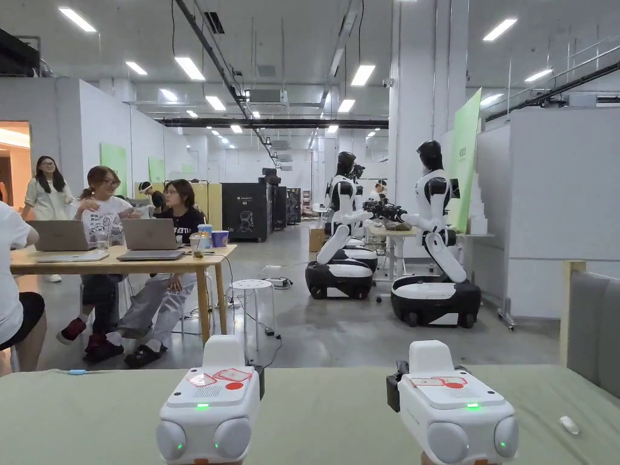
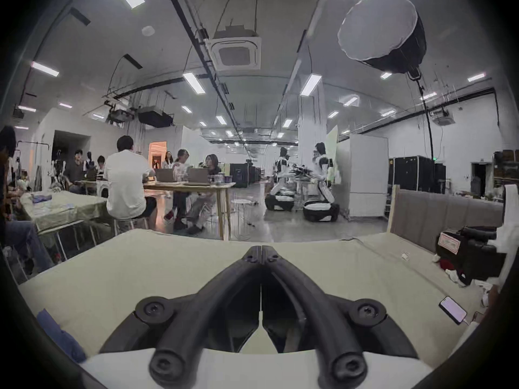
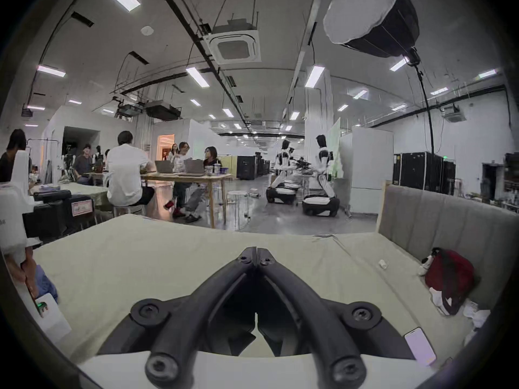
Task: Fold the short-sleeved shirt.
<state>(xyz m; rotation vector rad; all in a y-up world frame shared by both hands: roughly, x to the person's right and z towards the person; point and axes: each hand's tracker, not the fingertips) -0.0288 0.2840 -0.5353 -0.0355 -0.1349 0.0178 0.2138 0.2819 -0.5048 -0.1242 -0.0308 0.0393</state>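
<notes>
Status: left claw (image 2: 261, 250) closed, jaw tips touching, nothing pinched; right claw (image 3: 257, 252) same, closed on air. Both hovering side by side over pale green bed (image 1: 315, 412), apart from each other. Folding not started. Blue cloth (image 2: 60, 336) bunched at near left edge of bed, left of left claw, well apart from right claw; probably the short-sleeved shirt, but too little in frame to confirm. Expect light, limp fabric: no stiffness, sags and bunches when lifted, drags on bed cover rather than sliding. Not fragile, so firm pinch OK. Need to open claws first. Best grab: shoulder seams, one claw each, then lay out flat before any fold. Avoid mid-panel grabs, just makes a wad. Phone (image 2: 452, 309) lying near right edge of bed, away from cloth.
</notes>
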